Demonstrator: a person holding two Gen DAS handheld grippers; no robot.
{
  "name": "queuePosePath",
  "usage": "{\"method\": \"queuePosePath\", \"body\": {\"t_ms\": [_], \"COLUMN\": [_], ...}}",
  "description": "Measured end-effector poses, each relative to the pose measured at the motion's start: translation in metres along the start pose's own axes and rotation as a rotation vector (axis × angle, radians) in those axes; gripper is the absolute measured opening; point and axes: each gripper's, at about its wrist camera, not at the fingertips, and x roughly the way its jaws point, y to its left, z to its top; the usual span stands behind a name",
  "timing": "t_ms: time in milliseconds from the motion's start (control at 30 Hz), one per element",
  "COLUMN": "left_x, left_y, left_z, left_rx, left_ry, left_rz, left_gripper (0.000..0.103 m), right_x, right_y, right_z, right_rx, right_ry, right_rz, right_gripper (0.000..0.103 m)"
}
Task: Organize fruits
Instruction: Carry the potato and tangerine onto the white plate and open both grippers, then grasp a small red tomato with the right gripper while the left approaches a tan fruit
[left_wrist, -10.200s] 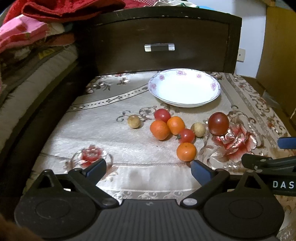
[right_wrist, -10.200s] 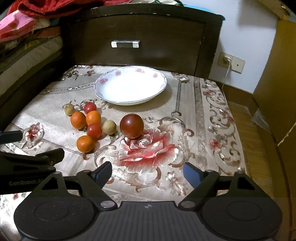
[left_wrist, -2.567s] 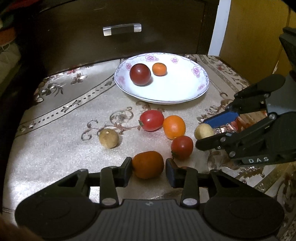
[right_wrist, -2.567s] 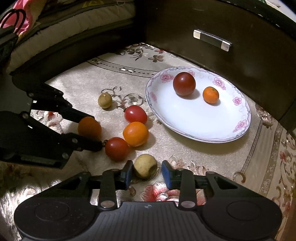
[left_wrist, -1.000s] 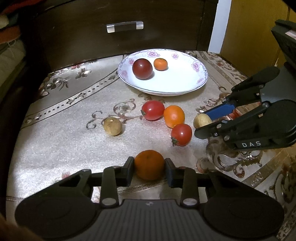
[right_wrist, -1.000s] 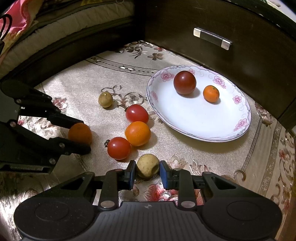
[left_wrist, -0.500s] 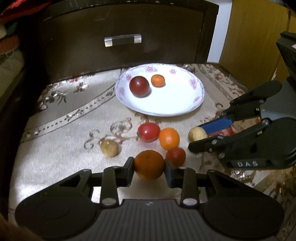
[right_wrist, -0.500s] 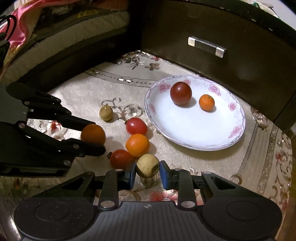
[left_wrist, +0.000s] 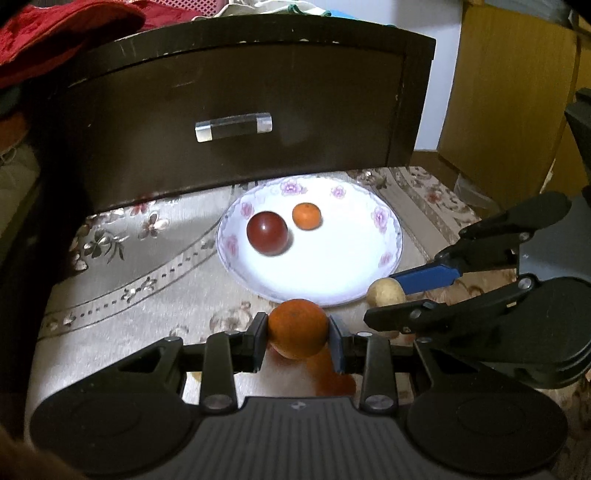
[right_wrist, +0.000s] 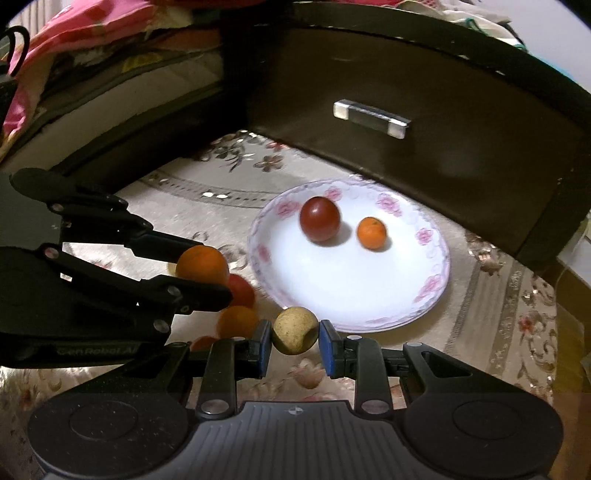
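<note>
Orange and tan fruit gripped, near plate rim.

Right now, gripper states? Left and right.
Left gripper: shut on the orange.
Right gripper: shut on the tan fruit.

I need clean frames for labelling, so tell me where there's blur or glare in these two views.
Left wrist view: the white plate is glaring, and the loose fruit under the orange is smeared by motion. Right wrist view: the tomatoes near the left gripper are blurred, and fisheye distortion bends the drawer front.
</note>
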Motion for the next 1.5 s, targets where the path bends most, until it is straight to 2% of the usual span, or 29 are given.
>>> {"method": "queuePosePath", "body": {"t_ms": [367, 833, 1000, 1133, 1500], "left_x": [0.021, 0.046, 0.048, 0.044, 0.031], "left_y": [0.004, 0.011, 0.011, 0.012, 0.01], "left_z": [0.015, 0.025, 0.025, 0.026, 0.021], "left_rx": [-0.036, -0.108, -0.113, -0.125, -0.095], "left_ry": [0.001, 0.004, -0.005, -0.02, -0.022], "left_rz": [0.009, 0.001, 0.005, 0.014, 0.019], "left_gripper": [0.04, 0.04, 0.042, 0.047, 0.048], "right_x": [0.014, 0.032, 0.032, 0.029, 0.021], "right_y": [-0.014, -0.031, -0.033, -0.034, -0.03], "right_z": [0.01, 0.013, 0.013, 0.014, 0.007], "right_rx": [0.047, 0.08, 0.089, 0.097, 0.092], "right_ry": [-0.014, -0.04, -0.045, -0.054, -0.05], "right_rz": [-0.073, -0.096, -0.1, -0.104, -0.101], "right_gripper": [0.024, 0.025, 0.026, 0.029, 0.03]}}
